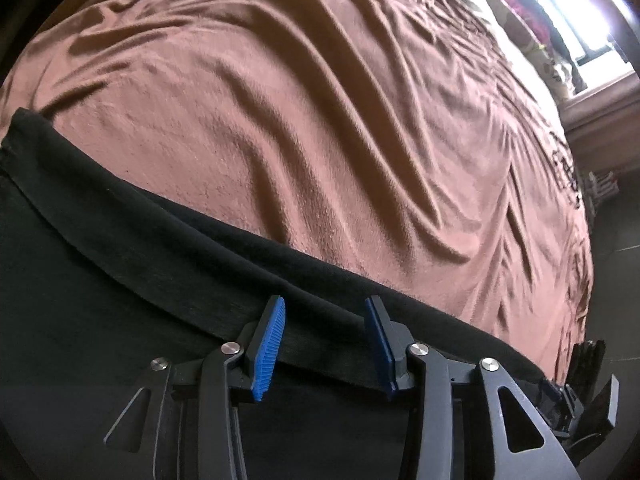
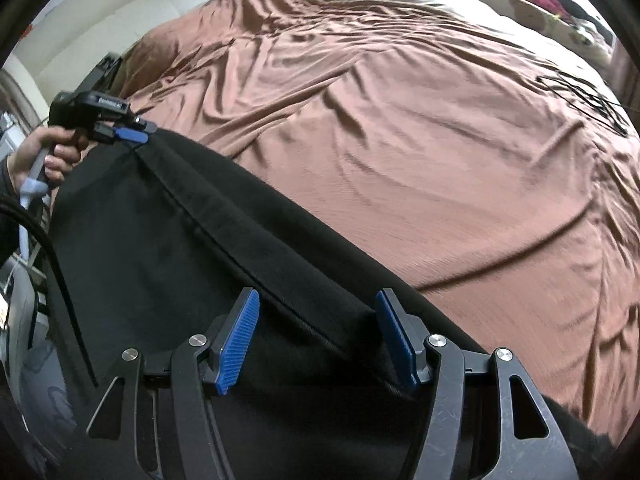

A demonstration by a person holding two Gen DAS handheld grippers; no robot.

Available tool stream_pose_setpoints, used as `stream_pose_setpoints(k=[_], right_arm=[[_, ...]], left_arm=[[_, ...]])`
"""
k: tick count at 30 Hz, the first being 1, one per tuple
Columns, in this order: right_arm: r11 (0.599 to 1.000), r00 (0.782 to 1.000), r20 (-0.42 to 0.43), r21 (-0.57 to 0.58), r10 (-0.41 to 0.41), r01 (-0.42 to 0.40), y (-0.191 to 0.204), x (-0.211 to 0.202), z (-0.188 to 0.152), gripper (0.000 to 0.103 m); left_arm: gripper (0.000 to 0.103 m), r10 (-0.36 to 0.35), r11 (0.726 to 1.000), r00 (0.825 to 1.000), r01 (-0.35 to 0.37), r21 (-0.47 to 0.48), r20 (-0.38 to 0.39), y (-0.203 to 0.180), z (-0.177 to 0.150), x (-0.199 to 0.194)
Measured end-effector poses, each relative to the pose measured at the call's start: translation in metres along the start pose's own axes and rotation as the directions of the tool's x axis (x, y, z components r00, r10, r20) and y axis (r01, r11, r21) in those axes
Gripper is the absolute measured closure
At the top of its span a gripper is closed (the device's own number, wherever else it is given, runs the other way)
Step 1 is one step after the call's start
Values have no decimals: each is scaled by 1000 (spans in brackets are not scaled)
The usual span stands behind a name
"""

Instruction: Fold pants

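Note:
Black pants (image 1: 100,280) lie along the near edge of a bed with a wrinkled brown cover (image 1: 300,100). In the left wrist view my left gripper (image 1: 325,344) stands open, its blue pads on either side of the pants' folded top edge. In the right wrist view my right gripper (image 2: 318,340) is open over the pants (image 2: 180,260), its pads astride a seam. The left gripper (image 2: 134,134) also shows there at the far left, at the pants' far corner. The right gripper's body (image 1: 592,396) shows at the left view's lower right edge.
The brown cover (image 2: 400,120) spreads beyond the pants. A black patterned item (image 2: 588,96) lies near the bed's far right side. A window sill with coloured objects (image 1: 532,20) is beyond the bed. The person's hand (image 2: 52,160) holds the left gripper's handle.

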State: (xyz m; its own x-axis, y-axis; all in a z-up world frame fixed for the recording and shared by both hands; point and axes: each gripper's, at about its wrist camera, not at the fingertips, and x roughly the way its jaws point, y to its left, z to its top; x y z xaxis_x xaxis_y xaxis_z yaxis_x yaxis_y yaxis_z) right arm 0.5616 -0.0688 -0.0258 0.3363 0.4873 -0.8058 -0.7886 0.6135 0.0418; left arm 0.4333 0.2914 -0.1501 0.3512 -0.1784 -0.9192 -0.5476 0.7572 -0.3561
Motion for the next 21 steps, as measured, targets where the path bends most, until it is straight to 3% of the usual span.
stream_pose_setpoints(k=[5,11,13,14,15,16,18,21], right_arm=[[999,999,-35,-49,13,-14,7,23,10,44],[994,997,-79,-105,23,-31,16,45,19,47],[992,995,-96,-122,24,-35,19,52,21,60],[992,995,-97,-123,29,-41,19,53,23,65],[991,994,-98,-123,39,-51,20,54,25,77],[991,994,-98,-124,42,-54,21,53,26,88],[990,996,-82,-133,33,-44,22,48,26,99],[991,999,-48,-129,13,-19,25,41,26,100]], left_arm=[[49,66,997,997,-64,42,-33,-14,0,10],[51,113,993,991,-112,26,-70,-14,3,19],[64,164,986,984,-161,47,-72,-17,3,20],[77,183,983,981,-180,48,-66,-17,3,19],[93,179,983,982,-177,42,-65,-16,3,18],[99,148,989,987,-146,26,-69,-13,2,15],[101,130,991,990,-129,22,-53,-11,0,10],[101,95,995,996,-95,10,-3,-8,-6,-2]])
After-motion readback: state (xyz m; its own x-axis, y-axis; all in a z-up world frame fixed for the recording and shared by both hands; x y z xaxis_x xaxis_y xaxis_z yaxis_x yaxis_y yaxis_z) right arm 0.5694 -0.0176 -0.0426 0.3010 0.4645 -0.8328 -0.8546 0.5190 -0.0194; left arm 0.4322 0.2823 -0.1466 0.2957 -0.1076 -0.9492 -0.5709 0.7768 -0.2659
